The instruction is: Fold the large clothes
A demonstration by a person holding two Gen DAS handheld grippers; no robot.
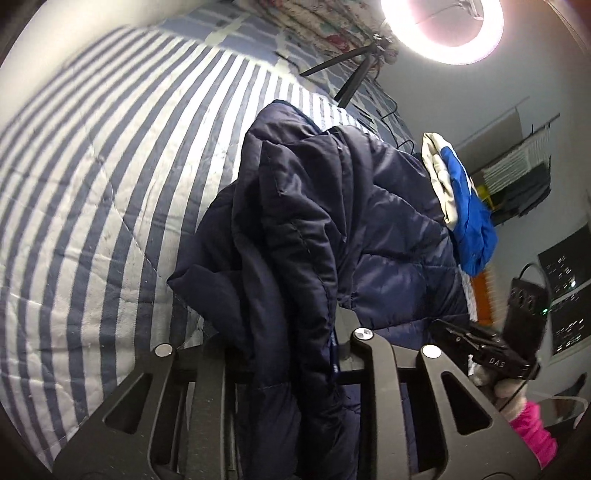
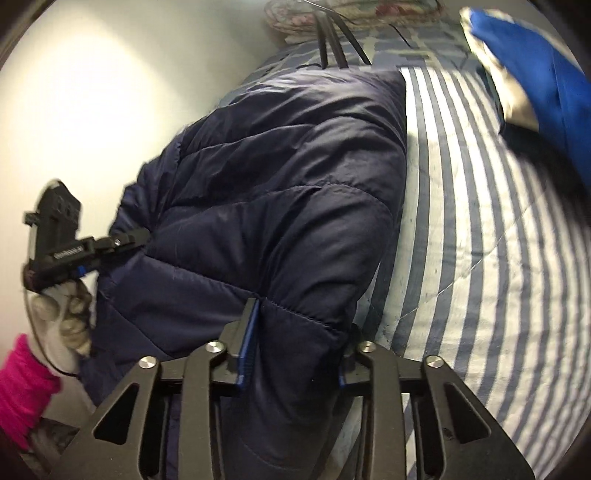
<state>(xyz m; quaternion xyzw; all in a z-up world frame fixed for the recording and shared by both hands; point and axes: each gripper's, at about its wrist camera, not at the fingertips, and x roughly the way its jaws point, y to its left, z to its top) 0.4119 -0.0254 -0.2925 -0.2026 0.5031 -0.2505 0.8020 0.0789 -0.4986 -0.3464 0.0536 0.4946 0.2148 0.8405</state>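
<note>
1. Left wrist view: the left tongs [image 1: 280, 350] are clamped on a bunched fold of the jacket [image 1: 317, 229], a dark navy quilted one. The cloth runs down between the two black arms and hides the fingertips.
2. The jacket lies heaped on the bed [image 1: 110, 177], which wears a blue-and-white striped cover. The heap is crumpled, with one thick fold standing up over the rest.
3. Beyond the jacket, at its far right edge, lies a blue-and-white garment [image 1: 461, 199], touching or just beside it; I cannot tell which.
4. Right of the jacket, low in the view, the right tongs [image 1: 484, 350] show from the side, held by a hand in a pale glove [image 1: 498, 387] with a pink sleeve [image 1: 535, 432]. Their state cannot be told from here.
5. Above the jacket a ring light [image 1: 443, 29] glows on a dark tripod [image 1: 351, 70] that stands on the bed.
6. Right wrist view: the right tongs [image 2: 299, 343] are clamped on the near edge of the jacket [image 2: 280, 177], the padded hem swelling between the blue-lined fingers [image 2: 248, 343].
7. The jacket stretches away from these tongs across the bed [image 2: 480, 240], its right edge lying straight along the stripes.
8. Left of the jacket, the left tongs [image 2: 122, 240] bite into its side, held by a gloved hand [image 2: 62, 321].
9. Right of the jacket, well apart at the far corner, lies the blue-and-white garment [image 2: 535, 74].
</note>
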